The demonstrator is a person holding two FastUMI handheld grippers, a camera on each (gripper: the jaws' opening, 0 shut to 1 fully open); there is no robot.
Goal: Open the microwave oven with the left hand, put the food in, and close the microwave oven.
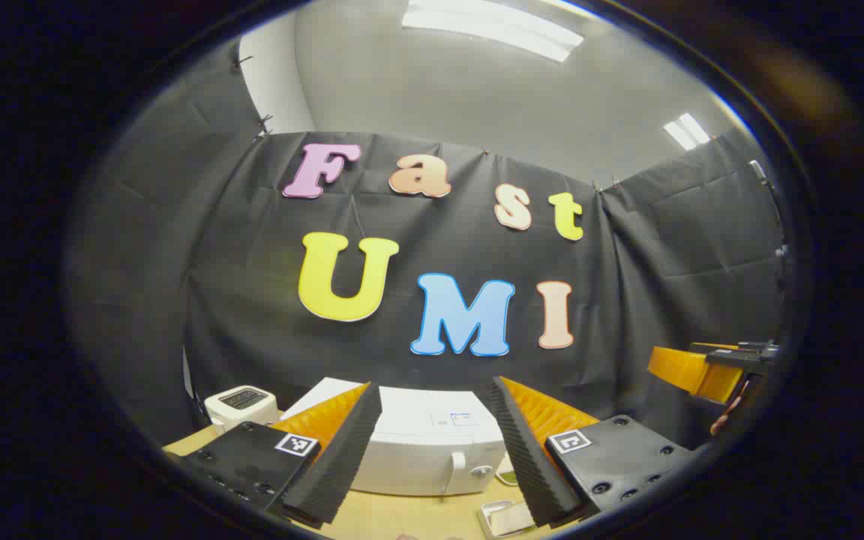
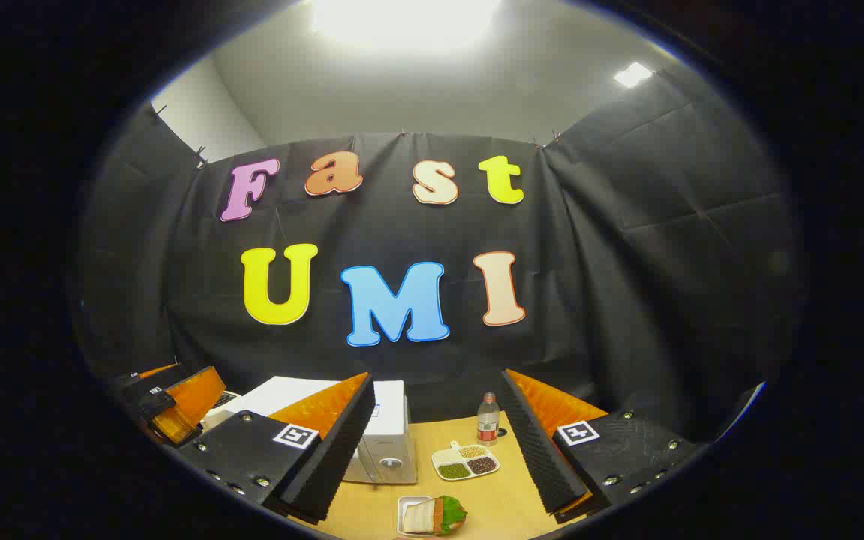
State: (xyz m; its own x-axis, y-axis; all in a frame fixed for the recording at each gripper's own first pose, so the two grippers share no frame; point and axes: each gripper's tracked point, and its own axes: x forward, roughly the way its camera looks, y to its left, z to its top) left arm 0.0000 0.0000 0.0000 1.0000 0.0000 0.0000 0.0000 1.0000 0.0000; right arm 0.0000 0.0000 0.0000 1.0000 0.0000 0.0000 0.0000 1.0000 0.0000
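Note:
The white microwave [image 1: 417, 457] stands on the wooden table with its door shut, its handle [image 1: 457, 461] and a knob on the right side of the front. My left gripper [image 1: 434, 396] hovers in front of and above it, open and holding nothing. The food, a sandwich with green lettuce on a small white tray [image 2: 432, 516], lies on the table in front of the microwave [image 2: 385, 439]. My right gripper [image 2: 436, 390] hangs above the table near the tray, open and holding nothing. The left gripper [image 2: 177, 401] shows at the far left of the right gripper view.
A divided white dish of beans [image 2: 465, 461] and a small bottle [image 2: 487, 420] stand right of the microwave. A white toaster-like appliance [image 1: 241, 405] sits to the microwave's left. The black cloth wall closes off the back and sides.

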